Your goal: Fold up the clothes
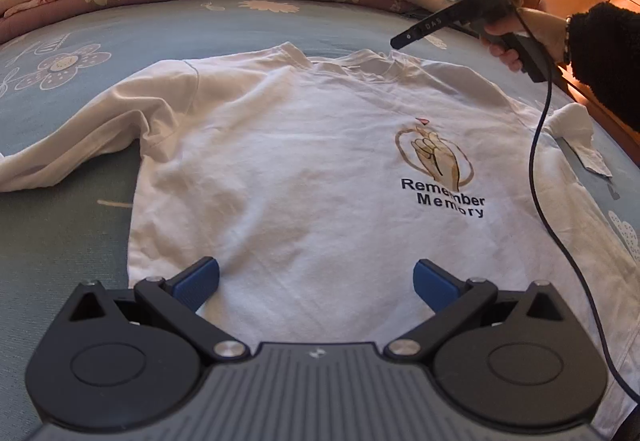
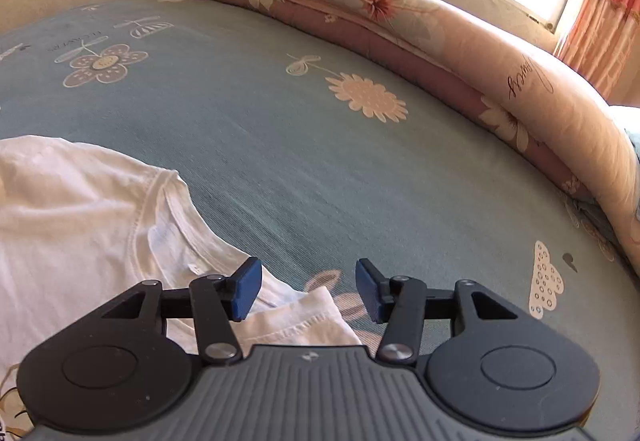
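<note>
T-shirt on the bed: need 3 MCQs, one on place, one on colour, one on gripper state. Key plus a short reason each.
1. Where does the T-shirt lie?
A. spread on the blue bed sheet
B. on the rolled quilt
C. hanging from a gripper

2. What colour are the words printed on the shirt?
A. red
B. black
C. green

3. How stands the left gripper?
A. shut on the hem
B. shut on nothing
C. open above the shirt

Key: 1 A, the shirt lies front up on the sheet, sleeves out. 2 B, "Remember Memory" is in black. 3 C, its blue pads are wide apart with no cloth between them.
</note>
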`<action>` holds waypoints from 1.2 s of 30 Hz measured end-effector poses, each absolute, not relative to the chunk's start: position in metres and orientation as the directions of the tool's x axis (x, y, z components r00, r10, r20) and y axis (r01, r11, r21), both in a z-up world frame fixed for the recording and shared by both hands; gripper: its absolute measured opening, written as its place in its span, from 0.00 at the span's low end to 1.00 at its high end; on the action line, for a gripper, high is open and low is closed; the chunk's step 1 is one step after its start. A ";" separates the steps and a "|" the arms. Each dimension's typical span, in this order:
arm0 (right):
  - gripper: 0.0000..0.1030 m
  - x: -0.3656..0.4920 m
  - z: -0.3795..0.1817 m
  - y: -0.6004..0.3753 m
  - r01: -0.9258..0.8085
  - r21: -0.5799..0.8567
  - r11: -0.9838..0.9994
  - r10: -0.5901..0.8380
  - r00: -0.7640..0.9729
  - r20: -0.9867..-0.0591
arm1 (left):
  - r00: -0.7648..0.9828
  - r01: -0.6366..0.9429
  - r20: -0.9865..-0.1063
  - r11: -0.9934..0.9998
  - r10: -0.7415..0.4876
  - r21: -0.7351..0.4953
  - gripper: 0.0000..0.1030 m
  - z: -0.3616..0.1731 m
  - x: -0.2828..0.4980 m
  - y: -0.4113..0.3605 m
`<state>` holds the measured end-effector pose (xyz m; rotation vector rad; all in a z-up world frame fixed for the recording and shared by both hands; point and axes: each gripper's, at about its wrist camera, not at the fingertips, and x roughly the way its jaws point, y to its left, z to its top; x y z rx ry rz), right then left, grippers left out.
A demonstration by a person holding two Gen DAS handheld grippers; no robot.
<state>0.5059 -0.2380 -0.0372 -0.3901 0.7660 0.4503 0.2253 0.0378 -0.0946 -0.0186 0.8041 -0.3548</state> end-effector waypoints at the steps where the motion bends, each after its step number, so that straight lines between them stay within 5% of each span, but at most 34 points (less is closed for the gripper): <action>1: 0.55 0.512 -0.046 -0.247 -0.507 -0.136 0.851 0.250 0.619 -0.744 | 0.638 0.304 -0.700 0.941 -0.319 -0.152 0.99 -0.095 0.225 0.038; 5: 0.53 0.522 -0.070 -0.281 -0.484 0.063 0.873 0.353 0.538 -0.765 | 0.649 0.316 -0.692 0.940 -0.316 -0.133 0.99 -0.096 0.224 0.037; 8: 0.04 0.513 -0.074 -0.282 -0.530 0.080 0.844 0.396 0.517 -0.759 | 0.654 0.321 -0.691 0.940 -0.306 -0.112 0.99 -0.097 0.223 0.035; 16: 0.05 0.515 -0.076 -0.288 -0.459 0.070 0.885 0.355 0.570 -0.741 | 0.654 0.322 -0.693 0.941 -0.302 -0.106 0.99 -0.097 0.223 0.035; 25: 0.35 0.447 0.011 -0.292 -0.410 0.014 0.912 0.308 0.662 -0.683 | 0.634 0.318 -0.725 0.945 -0.269 -0.073 0.99 -0.084 0.219 0.029; 33: 0.93 0.309 0.079 -0.317 -0.407 0.183 0.895 0.423 0.646 -0.636 | 0.591 0.365 -0.722 0.918 -0.358 -0.156 0.99 -0.030 0.191 0.035; 36: 0.99 0.273 0.059 -0.309 -0.392 0.207 0.896 0.424 0.621 -0.659 | 0.577 0.366 -0.745 0.921 -0.335 -0.130 0.99 -0.029 0.191 0.025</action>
